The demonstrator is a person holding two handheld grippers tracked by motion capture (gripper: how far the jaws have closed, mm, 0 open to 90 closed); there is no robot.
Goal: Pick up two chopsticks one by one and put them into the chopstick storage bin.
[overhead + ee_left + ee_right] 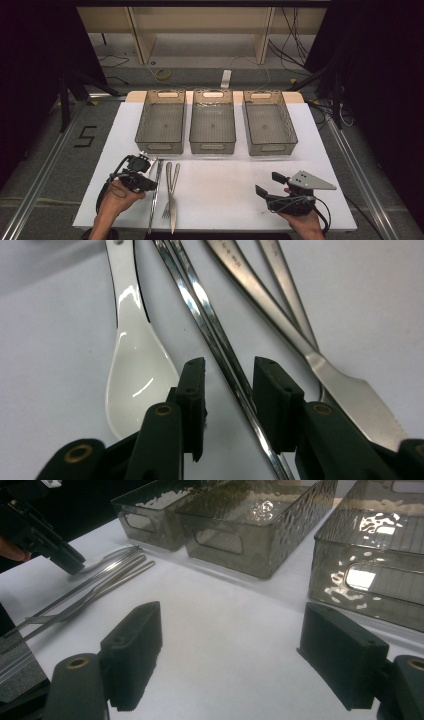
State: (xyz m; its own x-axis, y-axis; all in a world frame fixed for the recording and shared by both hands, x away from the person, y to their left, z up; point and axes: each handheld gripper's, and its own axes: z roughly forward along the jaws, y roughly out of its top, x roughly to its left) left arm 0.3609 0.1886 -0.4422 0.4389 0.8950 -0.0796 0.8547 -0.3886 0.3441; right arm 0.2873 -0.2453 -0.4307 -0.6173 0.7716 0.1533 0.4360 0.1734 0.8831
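We judge the step in hand to be picking up the pair of metal chopsticks (220,347), and the left gripper (229,390) already straddles them: its jaws stand at a middling gap with the chopsticks running between them, and we see a little daylight on each side, so the pads do not yet press. To do this well, we would keep the gripper low so both thin rods sit fully between the pads, keep the rods together so that neither slips out as the jaws close, and lift straight up. The white spoon (135,365) lies just beside the chopsticks on one side, and the knife (320,360) and fork (287,295) lie near on the other, so we would keep the jaw tips from nudging them. The chopsticks are slim, shiny and smooth, likely slippery, so a firm squeeze seems wise to us. In the high view, the chopsticks (155,195) lie lengthwise on the white table (240,200), in front of the leftmost of three clear bins (161,127), with the left gripper (150,184) at their far half. The right gripper (267,187) rests well apart from the chopsticks, toward the table's other side; its jaws stand wide with nothing between them.
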